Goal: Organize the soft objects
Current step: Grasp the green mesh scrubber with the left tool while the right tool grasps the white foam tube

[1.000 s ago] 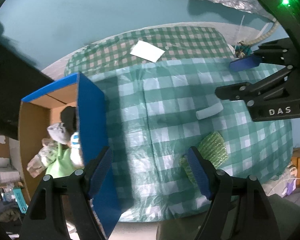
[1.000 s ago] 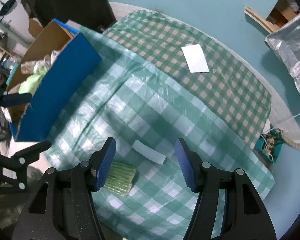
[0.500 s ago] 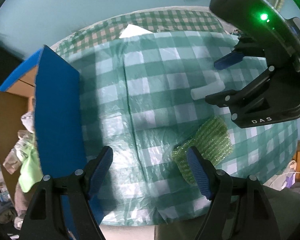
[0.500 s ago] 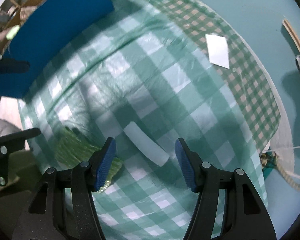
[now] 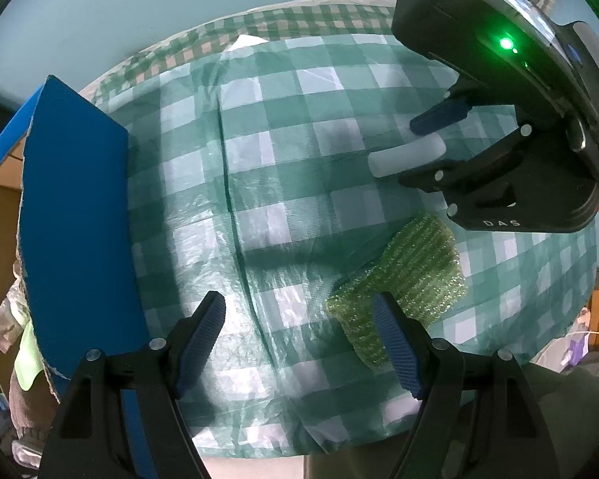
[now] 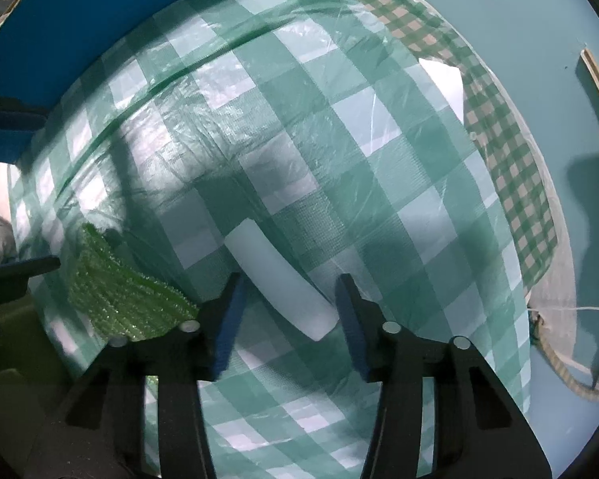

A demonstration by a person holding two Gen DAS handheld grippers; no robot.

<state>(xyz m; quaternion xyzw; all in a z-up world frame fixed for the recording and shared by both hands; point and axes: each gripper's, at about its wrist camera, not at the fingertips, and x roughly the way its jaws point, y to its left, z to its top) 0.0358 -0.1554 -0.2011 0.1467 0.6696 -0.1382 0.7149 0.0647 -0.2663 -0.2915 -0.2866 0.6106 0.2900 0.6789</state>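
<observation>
A white foam strip (image 6: pixel 279 275) lies on the green checked tablecloth (image 6: pixel 339 139). My right gripper (image 6: pixel 289 315) is open, low over the cloth, with the strip's near end between its fingers; the strip also shows in the left wrist view (image 5: pixel 405 156), under the right gripper. A green sparkly scrubber pad (image 5: pixel 407 279) lies near the table's front; it also shows in the right wrist view (image 6: pixel 119 295). My left gripper (image 5: pixel 299 343) is open and empty, its right finger (image 5: pixel 395 343) beside the pad.
A cardboard box with blue outer walls (image 5: pixel 76 215) stands at the table's left edge and holds soft items (image 5: pixel 24 343). A white paper sheet (image 6: pixel 445 80) lies at the far side. The table's front edge is close below both grippers.
My right gripper has come down and forward so its fingers now straddle the white strip. My left gripper has moved lower and right toward the green pad.
</observation>
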